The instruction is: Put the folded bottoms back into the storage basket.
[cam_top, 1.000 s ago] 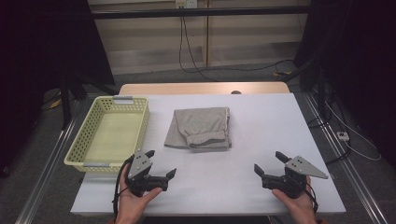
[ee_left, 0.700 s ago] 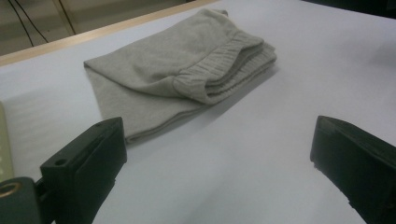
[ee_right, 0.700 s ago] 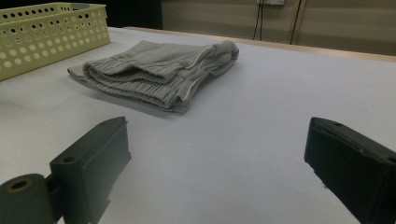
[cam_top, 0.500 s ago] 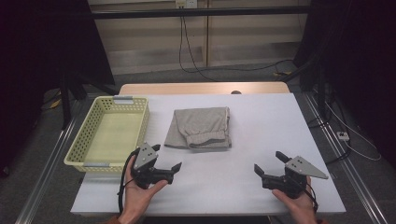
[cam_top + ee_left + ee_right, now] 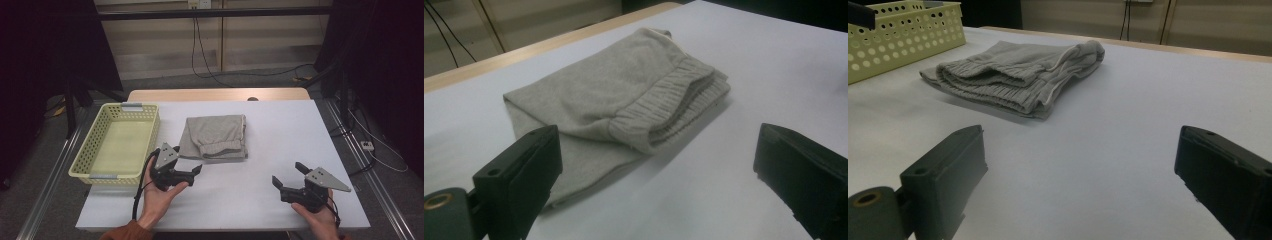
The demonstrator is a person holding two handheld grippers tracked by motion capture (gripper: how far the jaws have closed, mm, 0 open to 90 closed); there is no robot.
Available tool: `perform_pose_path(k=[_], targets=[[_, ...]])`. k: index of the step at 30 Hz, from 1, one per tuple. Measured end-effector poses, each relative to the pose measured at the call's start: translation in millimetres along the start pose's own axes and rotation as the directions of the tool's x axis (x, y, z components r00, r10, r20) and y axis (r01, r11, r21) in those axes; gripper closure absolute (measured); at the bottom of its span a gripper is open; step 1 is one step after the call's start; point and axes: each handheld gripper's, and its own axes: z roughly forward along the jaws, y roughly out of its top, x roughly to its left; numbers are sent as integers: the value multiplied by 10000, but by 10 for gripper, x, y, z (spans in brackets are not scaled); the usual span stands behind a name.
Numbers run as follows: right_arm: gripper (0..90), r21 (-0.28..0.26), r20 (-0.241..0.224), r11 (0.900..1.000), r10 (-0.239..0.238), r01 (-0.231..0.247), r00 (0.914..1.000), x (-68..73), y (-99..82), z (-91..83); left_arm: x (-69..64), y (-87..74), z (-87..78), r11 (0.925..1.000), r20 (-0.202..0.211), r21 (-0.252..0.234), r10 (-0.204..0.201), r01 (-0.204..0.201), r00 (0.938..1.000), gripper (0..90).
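A folded grey garment [image 5: 215,137] with a ribbed cuff lies in the middle of the white table [image 5: 285,130]. My left gripper [image 5: 189,160] is held just off the garment's near left corner, open, with nothing between its jaws. In the left gripper view the garment [image 5: 624,95] lies close ahead, its near edge reaching the left jaw, and the gripper [image 5: 659,165] stands wide open. My right gripper [image 5: 286,173] rests near the table's front right, open and empty. In the right gripper view the garment [image 5: 1018,70] lies farther off, beyond the open gripper [image 5: 1078,170].
A yellow perforated basket [image 5: 120,145] with nothing in it stands on the table's left side, next to the left hand; its wall [image 5: 898,35] appears at the upper left of the right gripper view. A wooden strip [image 5: 215,95] runs along the table's far edge.
My left gripper has moved forward and to the right, up to the garment's near left corner. The right gripper has stayed where it was.
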Motion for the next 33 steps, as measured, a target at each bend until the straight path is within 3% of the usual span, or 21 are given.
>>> perform_pose_path(k=[11,13,20,22,26,33], targets=[[60,4,-2,10000,28,-28,10000,1,-1,1,97,158,201,9987,-66,402,-298,301,9995,51],[61,-26,-22,10000,23,-23,10000,-2,0,0,93,213,222,9990,-171,407,-195,201,9997,56],[60,-9,50,10000,-49,49,10000,0,-2,5,149,366,276,9988,-478,127,-463,470,9978,52],[58,-2,26,10000,-36,36,10000,1,-2,3,144,409,295,9977,-380,97,-670,674,9970,47],[58,-7,13,10000,0,0,10000,1,-1,3,145,493,345,9989,-531,49,-469,472,9975,49],[58,-20,-21,10000,-24,23,10000,3,-1,3,240,603,480,9966,-486,118,-804,811,9956,44]])
